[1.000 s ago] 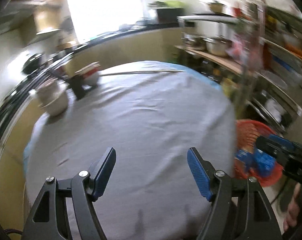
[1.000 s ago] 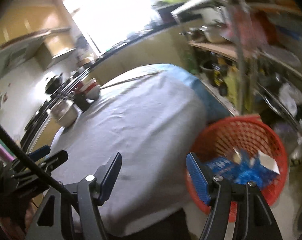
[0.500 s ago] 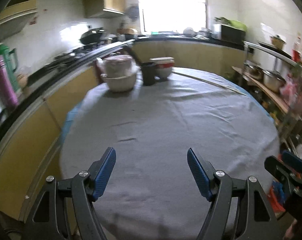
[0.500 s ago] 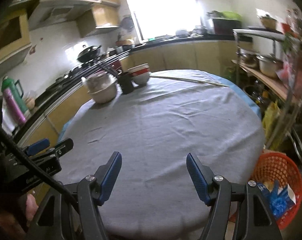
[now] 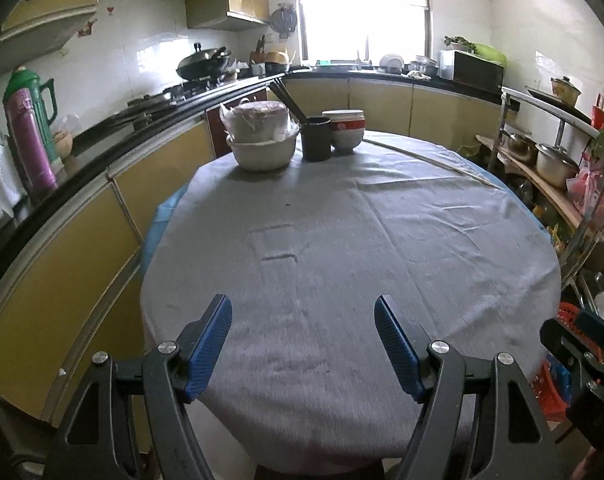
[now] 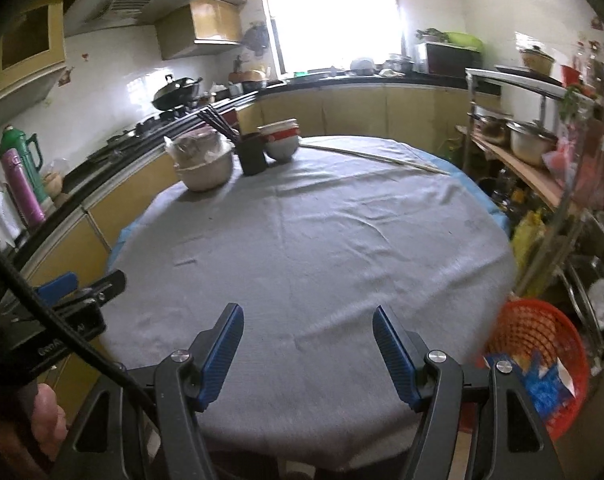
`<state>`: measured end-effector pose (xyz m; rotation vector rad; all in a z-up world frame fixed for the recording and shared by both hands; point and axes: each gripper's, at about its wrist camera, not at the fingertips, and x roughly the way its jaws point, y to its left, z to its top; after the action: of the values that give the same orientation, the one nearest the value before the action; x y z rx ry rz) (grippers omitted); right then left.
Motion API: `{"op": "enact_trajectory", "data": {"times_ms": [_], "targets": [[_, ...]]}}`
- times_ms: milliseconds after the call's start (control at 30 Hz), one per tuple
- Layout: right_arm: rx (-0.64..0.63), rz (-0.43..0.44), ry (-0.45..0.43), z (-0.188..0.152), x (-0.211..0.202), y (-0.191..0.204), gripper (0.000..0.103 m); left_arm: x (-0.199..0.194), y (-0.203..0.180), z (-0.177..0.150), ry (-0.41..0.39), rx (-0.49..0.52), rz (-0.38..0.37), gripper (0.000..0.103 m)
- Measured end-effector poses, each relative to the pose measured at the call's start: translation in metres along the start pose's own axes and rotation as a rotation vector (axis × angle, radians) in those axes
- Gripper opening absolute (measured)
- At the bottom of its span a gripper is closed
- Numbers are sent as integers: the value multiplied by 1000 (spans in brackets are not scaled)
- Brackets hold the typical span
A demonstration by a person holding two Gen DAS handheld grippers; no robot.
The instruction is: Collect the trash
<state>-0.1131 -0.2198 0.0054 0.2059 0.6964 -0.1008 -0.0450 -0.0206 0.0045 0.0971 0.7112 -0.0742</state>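
Grey cloth covers the round counter [image 5: 342,240], and no loose litter shows on it in either view. The trash so far gathered, blue wrappers and a white scrap [image 6: 546,384], lies inside the orange-red plastic mesh basket [image 6: 542,320] on the floor just beside the counter's right edge. At the counter's far edge stand stacked cream bowls under a plastic bag [image 5: 261,136], a black cup holding dark chopsticks [image 5: 316,138] and a red-banded white bowl [image 5: 346,130], close together.

The left hand-held gripper [image 5: 304,344] and the right hand-held gripper [image 6: 308,350] both hang over the counter's near edge with jaws spread wide and nothing between the blue pads.

My reading is that a drop into the basket is finished and the collecting is at or near its end. The next move calls for a scan of the counter for leftover scraps; if none turn up, the grippers can simply rest.

Compared with a second ago, both views have swung away from the basket and levelled out: then the counter sat tilted and blurred with the basket large on the right, now it is square and sharp. The jaw spread is unchanged.
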Motion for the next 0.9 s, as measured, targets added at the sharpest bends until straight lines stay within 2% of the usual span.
{"op": "enact_trajectory", "data": {"times_ms": [133,267,500,700,900], "targets": [[6,-46,-8,-18,-24,-8,71,-18,-7,-11,-7,7,19,74],[9,-56,-41,-33,-52,-13,71,-43,-17,-23,-30,26,36,74],[57,-68,-82,-47,-88,-29,71,-86,-31,-33,-83,29,-14,74],[64,-78,-121,-44,-97,-31,71,-97,-33,-25,-132,37,-19,74],[36,-70,-124,-44,-97,-21,71,-95,-29,-27,-121,32,-21,74]]}}
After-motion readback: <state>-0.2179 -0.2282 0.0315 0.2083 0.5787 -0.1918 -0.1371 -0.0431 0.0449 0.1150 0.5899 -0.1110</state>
